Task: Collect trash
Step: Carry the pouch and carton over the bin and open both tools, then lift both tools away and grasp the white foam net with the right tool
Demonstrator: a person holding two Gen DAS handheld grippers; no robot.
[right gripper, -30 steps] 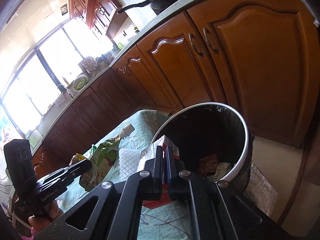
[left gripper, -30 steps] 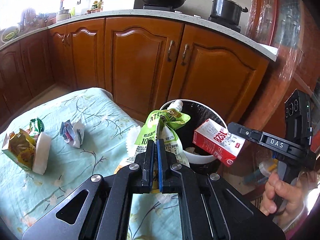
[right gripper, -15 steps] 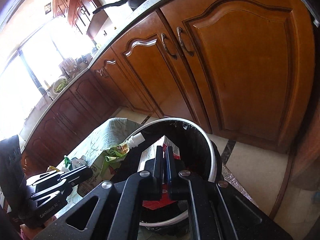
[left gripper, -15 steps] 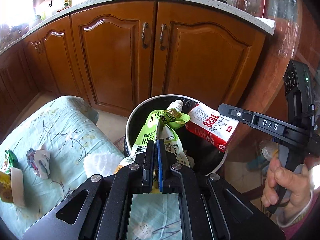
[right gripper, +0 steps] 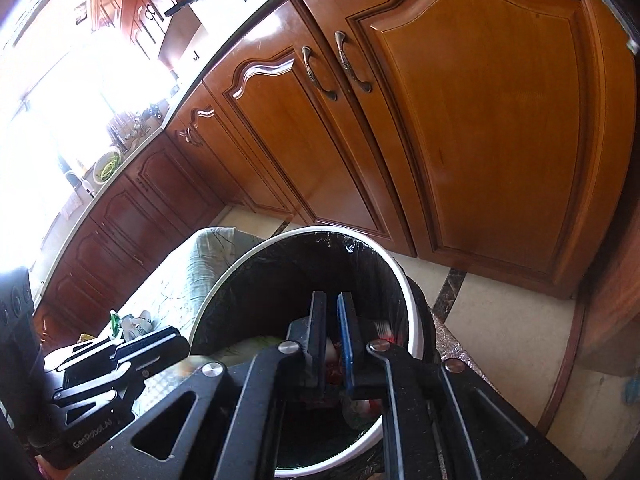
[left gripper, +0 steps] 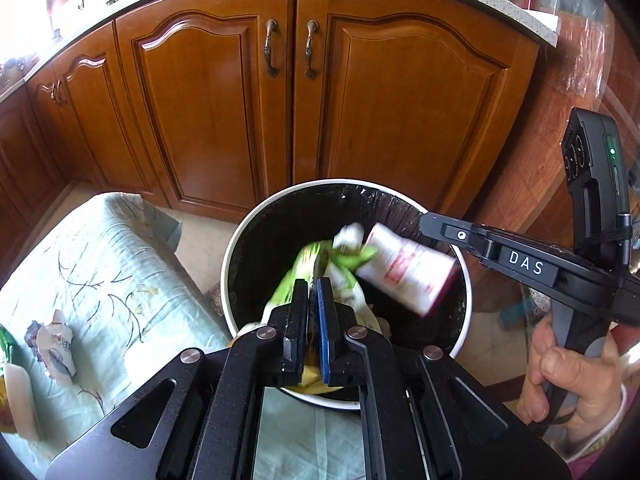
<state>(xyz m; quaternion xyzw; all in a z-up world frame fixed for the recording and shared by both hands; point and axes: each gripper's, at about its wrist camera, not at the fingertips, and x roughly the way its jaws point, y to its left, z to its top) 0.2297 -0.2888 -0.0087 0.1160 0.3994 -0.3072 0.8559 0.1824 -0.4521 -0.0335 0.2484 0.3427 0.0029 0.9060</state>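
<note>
A white-rimmed trash bin (left gripper: 230,264) with a black liner stands beside the table; it also shows in the right wrist view (right gripper: 412,320). My left gripper (left gripper: 312,292) is over the bin, its jaws slightly apart, and the green pouch (left gripper: 316,268) is blurred just beyond the fingertips. The red and white carton (left gripper: 408,276) is blurred over the bin, just off the right gripper's tip. My right gripper (right gripper: 332,304) is over the bin with a narrow gap between its jaws.
Crumpled wrappers (left gripper: 54,344) and a snack bag (left gripper: 8,380) lie on the pale green floral tablecloth (left gripper: 100,280) at left. Wooden cabinet doors (left gripper: 280,80) stand close behind the bin. Tiled floor (right gripper: 500,320) lies to the right.
Both grippers moved over the bin. Their jaws have parted a little, and the pouch and the carton now blur as they drop toward the bin.
</note>
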